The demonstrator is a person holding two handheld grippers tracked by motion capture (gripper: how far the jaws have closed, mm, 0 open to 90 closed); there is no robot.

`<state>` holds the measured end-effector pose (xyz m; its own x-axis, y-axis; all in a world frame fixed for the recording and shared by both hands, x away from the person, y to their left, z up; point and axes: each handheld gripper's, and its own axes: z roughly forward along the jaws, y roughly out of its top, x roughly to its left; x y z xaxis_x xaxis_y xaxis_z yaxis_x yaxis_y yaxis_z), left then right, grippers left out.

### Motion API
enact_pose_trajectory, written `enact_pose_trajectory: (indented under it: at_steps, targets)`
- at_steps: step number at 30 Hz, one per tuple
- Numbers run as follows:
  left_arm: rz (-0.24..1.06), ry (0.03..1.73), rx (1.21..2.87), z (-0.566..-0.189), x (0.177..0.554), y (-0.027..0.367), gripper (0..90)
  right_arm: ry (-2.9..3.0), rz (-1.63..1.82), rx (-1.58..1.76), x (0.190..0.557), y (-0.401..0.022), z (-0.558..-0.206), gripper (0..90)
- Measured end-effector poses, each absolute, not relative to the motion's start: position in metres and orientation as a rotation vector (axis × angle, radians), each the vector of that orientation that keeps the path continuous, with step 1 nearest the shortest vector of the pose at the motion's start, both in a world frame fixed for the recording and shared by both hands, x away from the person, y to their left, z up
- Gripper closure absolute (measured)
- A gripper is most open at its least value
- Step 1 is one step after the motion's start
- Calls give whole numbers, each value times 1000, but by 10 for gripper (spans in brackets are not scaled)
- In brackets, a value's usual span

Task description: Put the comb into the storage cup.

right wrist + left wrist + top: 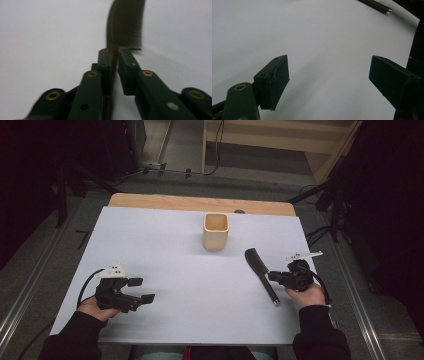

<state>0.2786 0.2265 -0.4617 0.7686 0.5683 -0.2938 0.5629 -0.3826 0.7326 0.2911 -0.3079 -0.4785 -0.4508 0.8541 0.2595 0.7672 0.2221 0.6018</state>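
A black comb (260, 272) with a thin handle lies on the white table sheet (165, 250) at the right, its toothed head pointing away. My right gripper (273, 276) reaches it from the right at mid-length. In the right gripper view the comb (126, 22) runs up between the jaws of my right gripper (113, 53); they stand narrowly apart, with a thin gap on one side, so it is open. My left gripper (144, 290) rests at the front left, jaws wide apart and empty; the left gripper view shows my left gripper (329, 72) over bare sheet, and the comb's handle end (384, 8) far off.
A square wooden cup (216, 231) stands upright at the back middle of the sheet, beyond the comb. A strip of wooden tabletop (200, 202) shows behind the sheet. Dark stands and cables flank the table.
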Motion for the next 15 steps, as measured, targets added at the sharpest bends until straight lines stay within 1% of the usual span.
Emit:
enact_pose_trajectory:
  at_steps: [4,8,15]
  targets:
    - [7,845,2064,-462,278,226,170,2345,1110,1519,284,-297,-469,636]
    - [6,845,2061,-461,278,227,170,2386,1163,1467,280,-287,-468,525]
    - [3,845,2060,-461,278,227,170,2385,1222,1438,267,-275,-467,416]
